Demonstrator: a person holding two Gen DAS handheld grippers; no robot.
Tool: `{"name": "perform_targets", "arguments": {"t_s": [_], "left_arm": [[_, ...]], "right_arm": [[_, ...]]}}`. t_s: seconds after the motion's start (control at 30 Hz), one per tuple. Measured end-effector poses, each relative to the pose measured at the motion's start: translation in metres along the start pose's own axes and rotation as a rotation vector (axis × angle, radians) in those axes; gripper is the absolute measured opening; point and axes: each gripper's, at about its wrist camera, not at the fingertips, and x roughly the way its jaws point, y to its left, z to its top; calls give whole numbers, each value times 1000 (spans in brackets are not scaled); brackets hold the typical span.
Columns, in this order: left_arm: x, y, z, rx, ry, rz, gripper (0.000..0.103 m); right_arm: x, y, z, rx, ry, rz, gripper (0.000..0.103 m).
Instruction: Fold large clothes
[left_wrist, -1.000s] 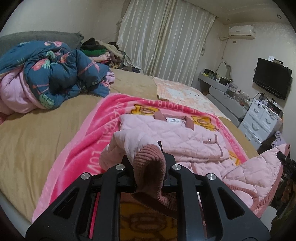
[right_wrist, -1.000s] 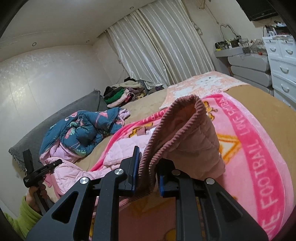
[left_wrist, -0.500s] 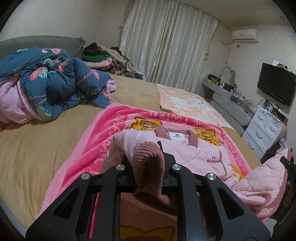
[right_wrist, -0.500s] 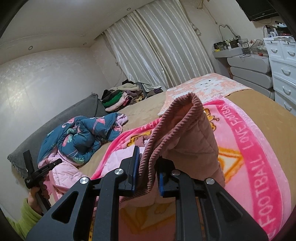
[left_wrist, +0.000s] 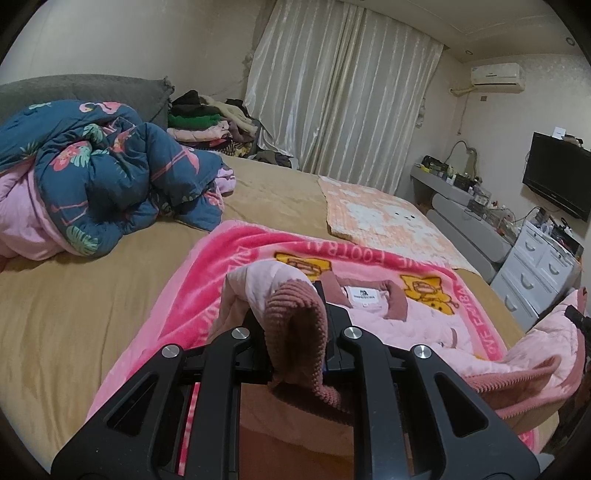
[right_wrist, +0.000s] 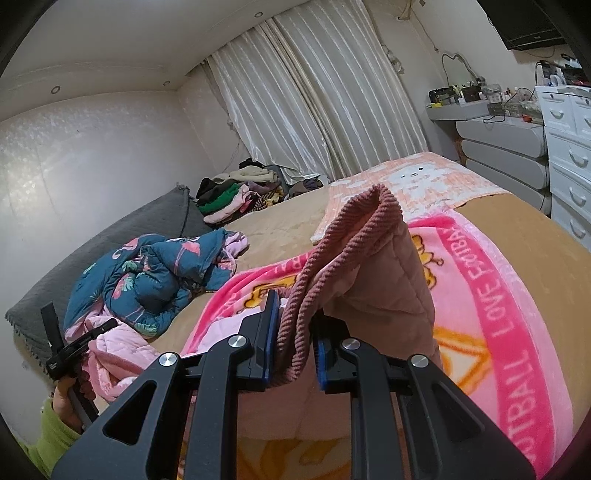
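A pale pink quilted jacket (left_wrist: 417, 321) lies collar-away on a bright pink blanket (left_wrist: 207, 288) on the bed. My left gripper (left_wrist: 295, 328) is shut on its dusty-rose ribbed hem (left_wrist: 295, 343), which bulges up between the fingers. In the right wrist view my right gripper (right_wrist: 295, 325) is shut on another stretch of the same ribbed hem (right_wrist: 354, 229), and the jacket (right_wrist: 388, 288) rises in a peak above the jaws. The held hem hangs lifted over the jacket's lower body. A hand in a green sleeve (right_wrist: 55, 424) holds the left gripper at the left edge.
A blue flamingo quilt (left_wrist: 110, 177) is bunched at the left of the tan bed (left_wrist: 74, 314). A clothes pile (left_wrist: 207, 125) sits by the curtains, with a peach mat (left_wrist: 380, 218) farther along. White drawers (left_wrist: 535, 273) and a wall TV (left_wrist: 557, 181) stand at the right.
Both grippers carried the lifted hem forward and slightly up, toward the jacket's collar. Less of the jacket's body shows ahead of the left gripper. Both stayed shut.
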Motion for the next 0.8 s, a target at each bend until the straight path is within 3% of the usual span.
{"name": "perform_targets", "arguments": {"t_s": [0.43,0.8], "left_arm": [[55,-8,9,55,9,86,9],[97,-6,5,90,61,137,10]], "right_arm": [[67,-27,23,45,65,-24,16],[117,-51,26,101,146,-73,19]]}}
